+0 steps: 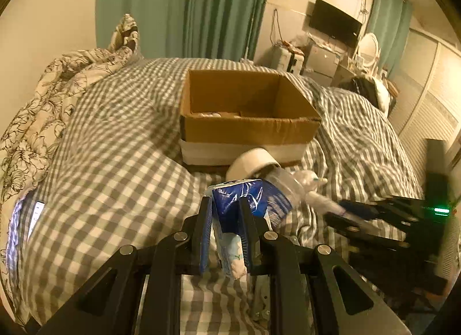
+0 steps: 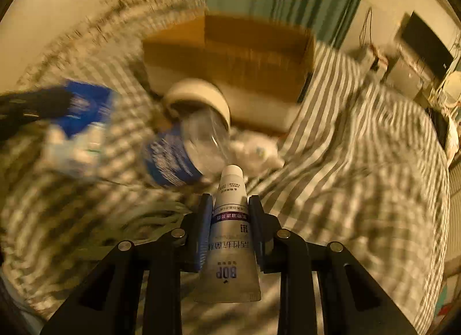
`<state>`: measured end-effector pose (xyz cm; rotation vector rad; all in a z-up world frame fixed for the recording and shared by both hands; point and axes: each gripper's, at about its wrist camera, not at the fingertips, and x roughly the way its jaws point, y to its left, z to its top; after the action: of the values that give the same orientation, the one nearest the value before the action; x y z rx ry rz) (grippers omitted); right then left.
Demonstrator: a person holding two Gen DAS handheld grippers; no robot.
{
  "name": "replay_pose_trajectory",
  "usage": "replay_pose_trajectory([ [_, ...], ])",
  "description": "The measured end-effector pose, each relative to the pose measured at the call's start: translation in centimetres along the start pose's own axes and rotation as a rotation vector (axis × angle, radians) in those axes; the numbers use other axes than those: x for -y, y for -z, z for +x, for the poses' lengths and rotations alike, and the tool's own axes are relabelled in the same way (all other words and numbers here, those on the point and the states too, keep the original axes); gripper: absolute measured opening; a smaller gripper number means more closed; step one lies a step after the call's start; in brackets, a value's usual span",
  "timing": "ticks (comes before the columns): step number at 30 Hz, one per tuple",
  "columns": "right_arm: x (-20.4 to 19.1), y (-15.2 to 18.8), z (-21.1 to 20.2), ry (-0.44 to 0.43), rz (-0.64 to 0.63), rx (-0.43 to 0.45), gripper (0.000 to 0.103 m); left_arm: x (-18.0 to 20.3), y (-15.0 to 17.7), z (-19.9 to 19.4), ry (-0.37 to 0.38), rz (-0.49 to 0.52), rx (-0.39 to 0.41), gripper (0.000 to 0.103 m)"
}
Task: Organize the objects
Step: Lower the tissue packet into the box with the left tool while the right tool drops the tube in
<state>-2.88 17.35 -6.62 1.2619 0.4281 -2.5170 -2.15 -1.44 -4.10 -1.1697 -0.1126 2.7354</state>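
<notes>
— the fingers (image 1: 248, 219) on the left gripper (image 1: 226, 214), what have they got?

— they're closed on a blue and white packet (image 1: 233, 219), pinched from both sides, the packet standing up between them above the checked bedspread (image 1: 109, 167).

— and the right gripper (image 2: 230, 214)?

— its fingers (image 2: 205, 219) are clamped on a grey tube (image 2: 229, 237) with a white cap, cap pointing forward, the flat crimped end hanging back toward the camera. "bop" is printed on it.

— where does the rest sit?

— a cardboard box (image 1: 247, 121) rests open on the bed ahead of both grippers; something pale lies on its floor, too little showing to name. touching the box's near wall is a roll of white tape (image 1: 253, 162) on its edge. a clear plastic bottle (image 1: 283, 190) with a blue label lies on its side just in front of the roll, its end up against the roll. beside the bottle is a small white crumpled thing (image 1: 309, 182) – i cannot tell what.

— is the right wrist view any help?

— blurred, but the same box (image 2: 227, 55), roll (image 2: 198, 95) and bottle (image 2: 184, 156) show, with the left gripper's packet (image 2: 83, 113) off to the left side. a floral quilt (image 1: 57, 84) is heaped at the bed's far left.
</notes>
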Motion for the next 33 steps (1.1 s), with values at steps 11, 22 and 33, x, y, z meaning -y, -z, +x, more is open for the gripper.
replay_pose_trajectory([
  [11, 0.6, -5.8, -7.6, -0.008, -0.008, 0.226, 0.025, 0.8, -6.0, -1.5, -0.015, 0.036, 0.136, 0.018],
  [22, 3.1, -15.7, -6.7, 0.016, -0.010, 0.333, 0.025, 1.9, -14.9, 3.2, 0.006, 0.074, 0.198, 0.018],
  [33, 6.2, -20.2, 2.6, -0.035, 0.030, 0.255, 0.025, 0.0, -18.0, 11.8, -0.045, 0.063, 0.111, 0.018],
])
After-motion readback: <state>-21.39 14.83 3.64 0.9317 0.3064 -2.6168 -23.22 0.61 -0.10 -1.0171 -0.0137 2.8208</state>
